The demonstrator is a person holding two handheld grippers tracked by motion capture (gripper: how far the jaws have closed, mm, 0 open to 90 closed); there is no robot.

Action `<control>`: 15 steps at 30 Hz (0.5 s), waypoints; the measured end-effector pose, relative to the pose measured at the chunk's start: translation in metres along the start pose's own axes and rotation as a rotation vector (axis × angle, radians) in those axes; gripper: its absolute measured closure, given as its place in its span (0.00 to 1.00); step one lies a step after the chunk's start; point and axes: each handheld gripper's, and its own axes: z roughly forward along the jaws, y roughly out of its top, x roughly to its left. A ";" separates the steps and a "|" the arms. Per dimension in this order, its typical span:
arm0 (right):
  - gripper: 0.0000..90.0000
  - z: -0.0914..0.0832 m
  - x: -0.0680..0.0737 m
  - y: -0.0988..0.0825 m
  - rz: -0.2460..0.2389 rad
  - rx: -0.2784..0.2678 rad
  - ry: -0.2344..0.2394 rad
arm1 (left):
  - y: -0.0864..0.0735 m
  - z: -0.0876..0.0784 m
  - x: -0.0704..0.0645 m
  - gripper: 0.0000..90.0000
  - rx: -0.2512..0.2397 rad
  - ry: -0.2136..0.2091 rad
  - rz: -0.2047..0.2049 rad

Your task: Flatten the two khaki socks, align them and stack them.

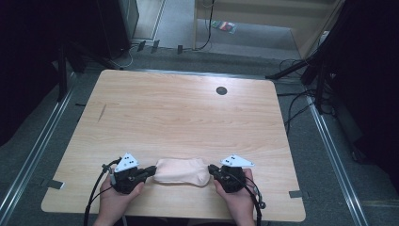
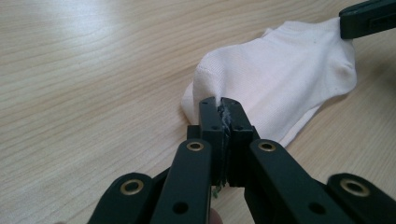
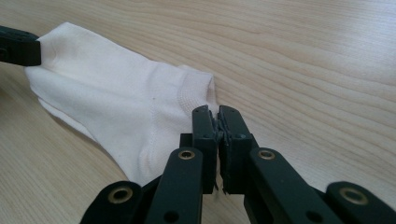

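Pinching one sock [image 1: 181, 171], two grippers

wooden table [image 1: 188, 108] — pale sock [image 1: 181, 172] on top

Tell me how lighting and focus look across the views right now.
High view: room edges dark, table evenly lit, sock soft. Left gripper view: pale glare on the wood top left, sock crisp. Right gripper view: sock evenly lit, nearest linkage slightly soft.

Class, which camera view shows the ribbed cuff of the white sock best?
The right gripper view: the ribbed cuff lies close beside the shut right gripper. The high view shows the sock small, its ribbing unreadable. The left gripper view shows the sock's other end.
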 end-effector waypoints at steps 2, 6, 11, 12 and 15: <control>0.97 0.001 0.002 -0.001 -0.005 0.001 -0.004 | -0.001 0.000 0.000 1.00 0.006 0.005 0.007; 0.97 0.004 0.003 -0.001 -0.012 0.002 -0.008 | -0.002 0.000 -0.001 1.00 0.008 0.015 0.016; 0.96 0.003 0.003 0.000 -0.013 -0.008 -0.012 | -0.003 0.003 -0.003 1.00 0.014 0.021 0.028; 0.96 0.005 0.002 0.000 -0.016 -0.008 -0.019 | -0.003 0.004 -0.003 1.00 0.018 0.019 0.032; 0.96 0.004 0.001 0.001 -0.007 -0.020 -0.013 | -0.002 0.001 -0.005 1.00 0.007 0.022 0.038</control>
